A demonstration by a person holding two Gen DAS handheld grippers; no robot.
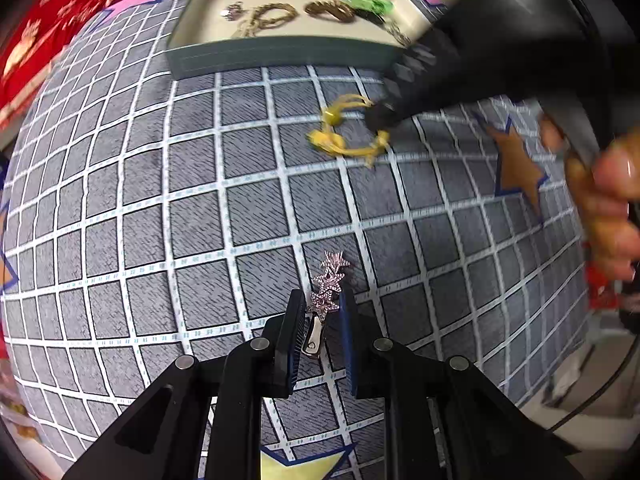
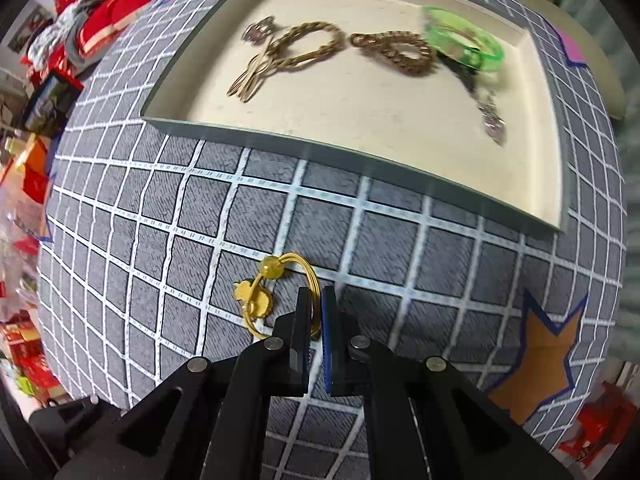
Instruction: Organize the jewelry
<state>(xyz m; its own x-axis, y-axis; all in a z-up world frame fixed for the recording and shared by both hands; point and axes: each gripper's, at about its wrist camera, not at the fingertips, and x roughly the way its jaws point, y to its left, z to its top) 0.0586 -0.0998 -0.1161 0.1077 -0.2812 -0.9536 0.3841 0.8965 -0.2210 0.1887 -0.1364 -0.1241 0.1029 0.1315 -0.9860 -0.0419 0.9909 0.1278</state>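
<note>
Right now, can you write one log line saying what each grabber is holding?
left gripper: shut on star hair clip | right gripper: shut on gold bangle | tray: chains, green bracelet inside

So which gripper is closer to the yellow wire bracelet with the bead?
Right. The right gripper is shut on the yellow wire bracelet. The left gripper is farther back on the grey checked cloth, holding a sparkly star hair clip.

1. Low in the frame's centre, the left hand-held gripper (image 1: 320, 312) clamps a star-studded hair clip (image 1: 327, 292).
2. Upper right, the right hand-held gripper (image 1: 380, 114) touches a gold bangle (image 1: 344, 132).
3. Top centre, a tray (image 1: 280, 50) holds chains.
</note>
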